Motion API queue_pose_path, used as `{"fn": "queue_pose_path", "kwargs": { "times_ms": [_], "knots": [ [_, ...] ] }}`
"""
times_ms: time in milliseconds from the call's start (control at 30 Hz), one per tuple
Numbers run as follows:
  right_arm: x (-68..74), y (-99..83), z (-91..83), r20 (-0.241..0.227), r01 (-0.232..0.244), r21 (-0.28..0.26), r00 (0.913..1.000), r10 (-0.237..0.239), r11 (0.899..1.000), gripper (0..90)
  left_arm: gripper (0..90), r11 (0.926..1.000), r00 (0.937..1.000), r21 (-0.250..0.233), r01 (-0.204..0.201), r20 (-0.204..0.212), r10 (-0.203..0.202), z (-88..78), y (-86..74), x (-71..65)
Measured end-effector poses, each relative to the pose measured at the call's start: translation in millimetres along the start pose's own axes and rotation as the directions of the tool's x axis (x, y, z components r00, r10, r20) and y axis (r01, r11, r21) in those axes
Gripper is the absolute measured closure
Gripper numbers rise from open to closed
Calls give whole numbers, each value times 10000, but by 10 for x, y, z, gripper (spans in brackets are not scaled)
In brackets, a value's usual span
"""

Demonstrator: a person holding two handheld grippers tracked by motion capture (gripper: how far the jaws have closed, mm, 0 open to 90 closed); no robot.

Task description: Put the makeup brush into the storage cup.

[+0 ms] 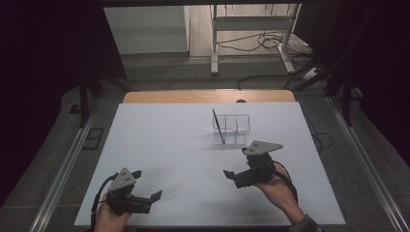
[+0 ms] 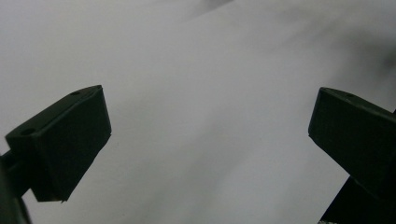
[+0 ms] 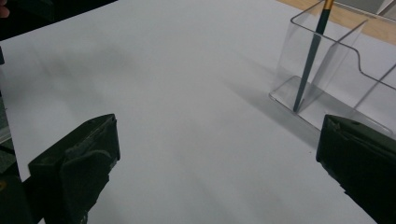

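High view: a clear plastic organizer (image 1: 232, 129) with several compartments stands on the white table (image 1: 164, 145), at about 1 o'clock from the sheet's centre and short of its far edge. A dark pencil (image 1: 218, 126) stands in the organizer's left compartment, leaning with its top toward 11 o'clock. The right gripper (image 1: 233, 175) is held over the table at about 5 o'clock from the organizer, near it but apart, jaws spread and nothing between them. The left gripper (image 1: 147, 186) is held at the near edge, around 7 o'clock from the sheet's centre, well apart from the organizer, jaws likewise spread and empty. The sheet between the grippers and to the left of the organizer is bare; a wooden strip shows past its far edge, and metal rails run along both sides. Left gripper view: the jaws stand wide apart over plain white surface, which is blurred. Right gripper view: the jaws stand wide apart, with the organizer (image 3: 341, 74) at 2 o'clock, its transparent walls and curved divider plainly visible. The pencil (image 3: 312, 53) has a dark green shaft with a gold band near the top, its lower end resting on the compartment floor. Open white surface lies ahead and toward 10 o'clock, up to the sheet's edge.
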State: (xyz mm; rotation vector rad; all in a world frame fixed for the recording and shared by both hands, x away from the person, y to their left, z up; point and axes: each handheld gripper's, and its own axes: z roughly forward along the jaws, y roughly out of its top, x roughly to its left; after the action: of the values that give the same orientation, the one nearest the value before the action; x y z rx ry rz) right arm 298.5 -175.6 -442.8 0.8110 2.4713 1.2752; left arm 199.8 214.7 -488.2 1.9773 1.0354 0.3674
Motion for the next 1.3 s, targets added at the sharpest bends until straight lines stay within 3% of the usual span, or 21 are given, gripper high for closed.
{"fn": "queue_pose_path", "kwargs": {
  "times_ms": [1300],
  "knots": [
    [-117, -329, -393, 789, -400, -167, 9960, 412, 9991, 0, 0, 9999, 9999, -93, 95, -133, -97, -45, -17, 66]
  ]
}}
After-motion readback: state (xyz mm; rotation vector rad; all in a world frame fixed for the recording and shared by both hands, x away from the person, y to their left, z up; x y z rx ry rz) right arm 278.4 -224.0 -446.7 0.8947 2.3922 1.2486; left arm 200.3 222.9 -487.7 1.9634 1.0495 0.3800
